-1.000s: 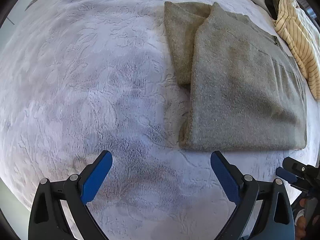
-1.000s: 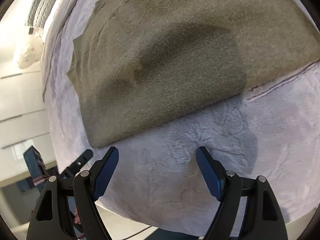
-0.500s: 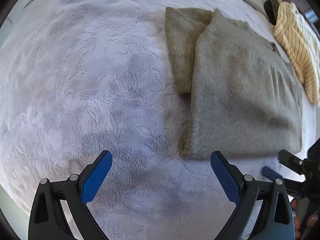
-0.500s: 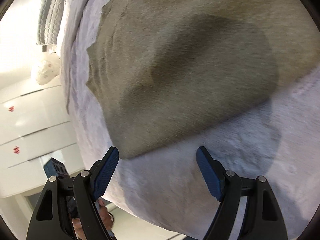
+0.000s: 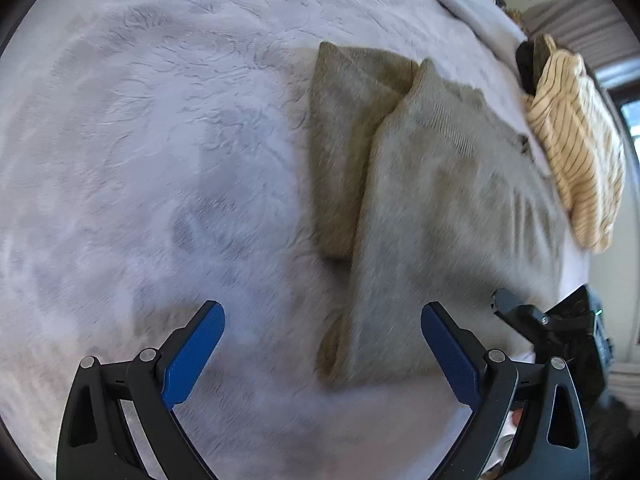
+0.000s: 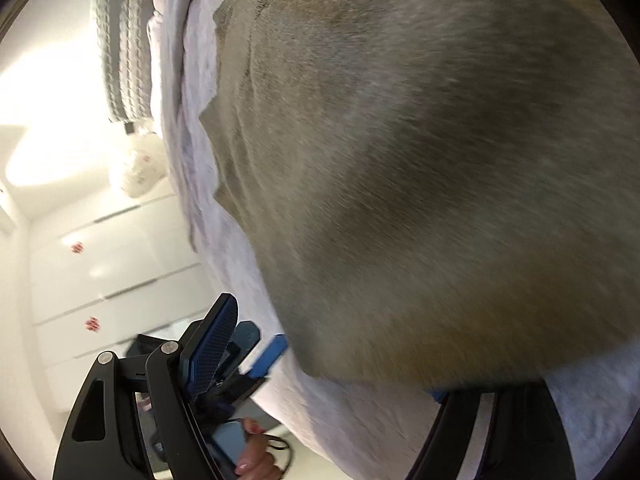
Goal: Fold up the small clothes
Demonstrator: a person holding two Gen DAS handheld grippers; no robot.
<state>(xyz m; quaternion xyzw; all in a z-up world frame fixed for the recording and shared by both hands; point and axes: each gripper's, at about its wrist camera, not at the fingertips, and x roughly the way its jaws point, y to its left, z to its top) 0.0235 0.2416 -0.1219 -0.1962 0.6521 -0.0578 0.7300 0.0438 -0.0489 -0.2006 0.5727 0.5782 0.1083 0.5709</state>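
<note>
A pale plush bedspread point(image 5: 152, 152) covers the bed, with glossy white, possibly wardrobe, doors point(image 6: 112, 264) beside it.

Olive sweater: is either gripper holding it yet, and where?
No. The left gripper stands open over the olive sweater hem; the right gripper is open at its corner.

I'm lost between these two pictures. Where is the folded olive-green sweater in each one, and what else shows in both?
Left wrist view: the folded olive-green sweater lies right of centre on the pale fuzzy blanket, its near edge between the open blue fingertips.
Right wrist view: the sweater fills most of the picture, seen close up.
Shared landmark: the blanket, a strip under the sweater's edge here.
</note>
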